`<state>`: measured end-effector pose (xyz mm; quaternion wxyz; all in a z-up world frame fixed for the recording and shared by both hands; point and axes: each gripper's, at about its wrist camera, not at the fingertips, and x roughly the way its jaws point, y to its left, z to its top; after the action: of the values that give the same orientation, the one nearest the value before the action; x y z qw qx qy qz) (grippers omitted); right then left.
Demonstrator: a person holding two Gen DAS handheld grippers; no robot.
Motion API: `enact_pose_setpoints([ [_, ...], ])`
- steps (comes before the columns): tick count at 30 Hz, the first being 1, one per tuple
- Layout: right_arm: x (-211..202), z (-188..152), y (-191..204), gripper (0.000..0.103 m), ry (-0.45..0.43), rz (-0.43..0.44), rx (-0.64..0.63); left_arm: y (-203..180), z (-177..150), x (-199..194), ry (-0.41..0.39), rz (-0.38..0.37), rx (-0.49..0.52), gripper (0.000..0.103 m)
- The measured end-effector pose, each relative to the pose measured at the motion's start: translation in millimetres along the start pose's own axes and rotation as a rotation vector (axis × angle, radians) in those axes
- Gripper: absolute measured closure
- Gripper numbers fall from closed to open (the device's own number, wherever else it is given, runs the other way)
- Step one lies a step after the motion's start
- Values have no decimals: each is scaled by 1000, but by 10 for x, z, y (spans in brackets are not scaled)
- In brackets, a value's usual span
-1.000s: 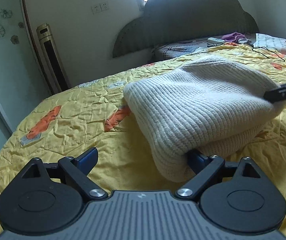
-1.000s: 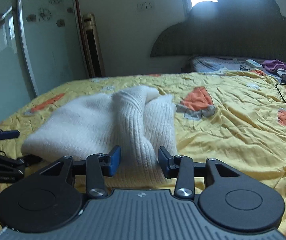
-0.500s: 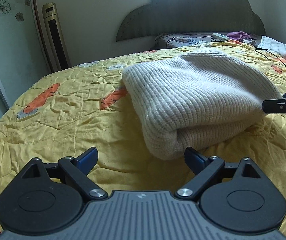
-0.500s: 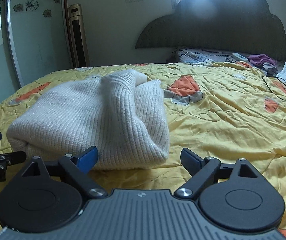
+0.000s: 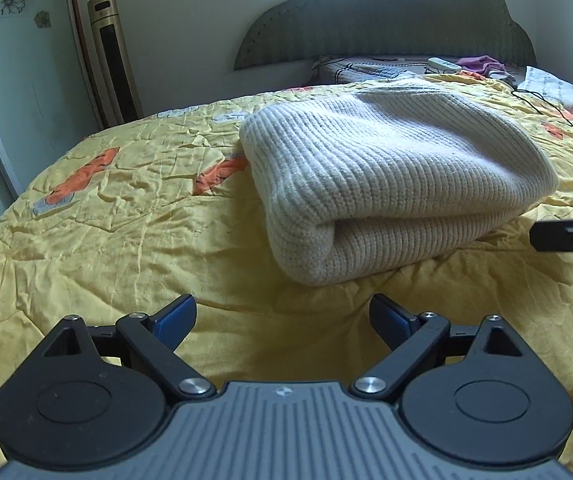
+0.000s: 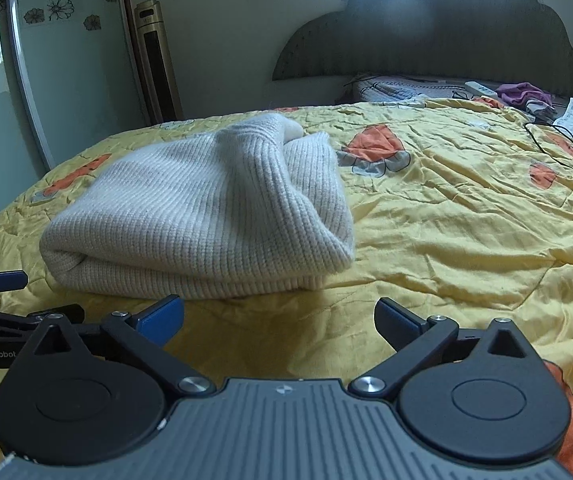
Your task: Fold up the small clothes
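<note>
A cream knitted sweater (image 5: pixel 386 184) lies folded into a thick bundle on the yellow quilt (image 5: pixel 126 220); the right wrist view shows the sweater (image 6: pixel 206 216) with a raised ridge along its top. My left gripper (image 5: pixel 282 316) is open just short of its near fold, nothing between the blue pads. My right gripper (image 6: pixel 278 318) is still opening, its jaws wide, clear of the sweater's near edge and holding nothing. Each gripper shows at the edge of the other's view: the right gripper (image 5: pixel 566 236), the left gripper (image 6: pixel 2 300).
A dark scalloped headboard (image 6: pixel 446 40) stands at the far end. Near it lie a pillow (image 6: pixel 398 88), a purple cloth (image 6: pixel 522 94), a remote and a black cable (image 6: pixel 554 144). A tall tower unit (image 5: pixel 112 60) and a glass door (image 6: pixel 46 80) stand left of the bed.
The right gripper let go of the sweater's ridge, opened wide and drew back. The left gripper's right finger came out from under the sweater's fold and the gripper pulled back.
</note>
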<state>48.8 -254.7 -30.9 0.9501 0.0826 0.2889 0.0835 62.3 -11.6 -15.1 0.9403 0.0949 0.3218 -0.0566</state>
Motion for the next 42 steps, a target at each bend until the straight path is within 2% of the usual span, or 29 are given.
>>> enact_pose_setpoints([
  [12, -1, -158, 25, 0, 78, 10, 41, 38, -55, 15, 36, -4, -79, 9],
  [27, 8, -217, 85, 0, 90, 12, 9, -77, -119, -3, 32, 4, -120, 9],
  [42, 24, -283, 198, 0, 84, -43, -79, -74, -170, 3, 18, 6, -141, 4],
])
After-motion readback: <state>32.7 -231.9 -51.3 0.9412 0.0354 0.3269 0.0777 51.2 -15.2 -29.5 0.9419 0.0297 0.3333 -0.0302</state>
